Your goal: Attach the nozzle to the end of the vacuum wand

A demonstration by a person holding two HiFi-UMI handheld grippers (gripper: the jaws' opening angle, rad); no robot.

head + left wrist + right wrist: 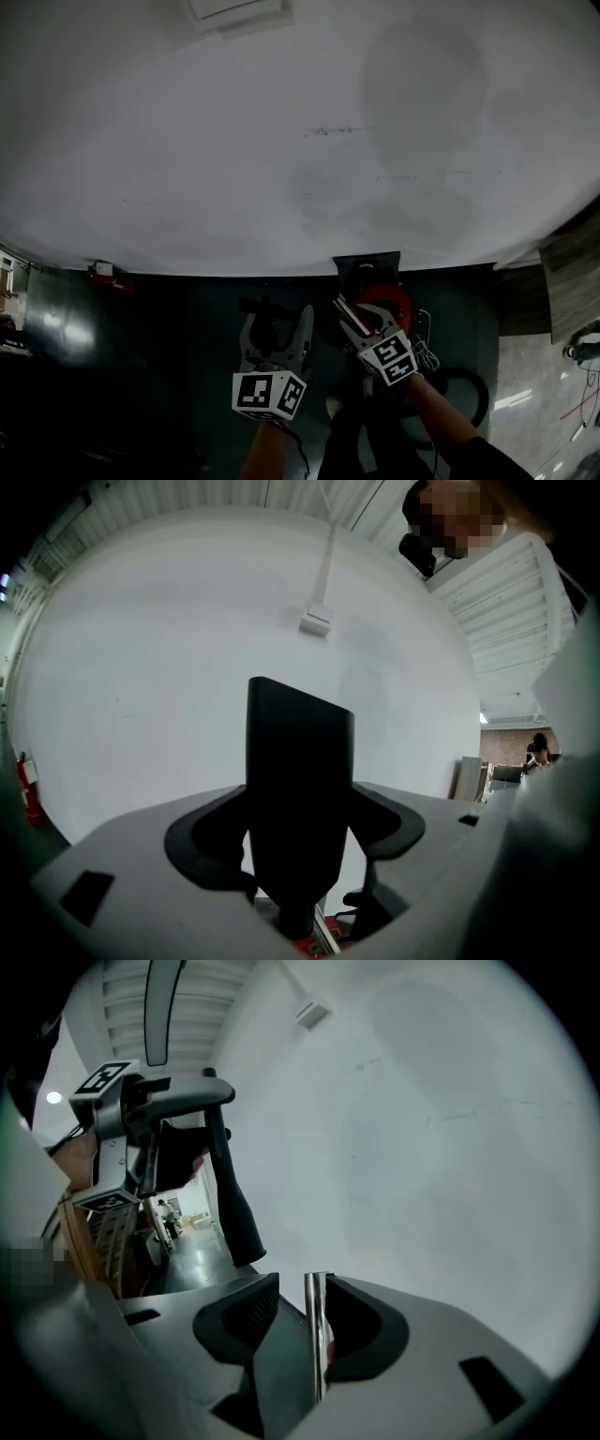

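One nozzle [298, 761] between left jaws

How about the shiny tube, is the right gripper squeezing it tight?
No, the right gripper has its jaws apart, and a clear gap shows between the shiny tube and the pad on one side.

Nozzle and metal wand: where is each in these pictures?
nozzle [300, 761], left gripper view, middle of its flat black body.
metal wand [316, 1330], right gripper view, shiny shaft just below its open end.
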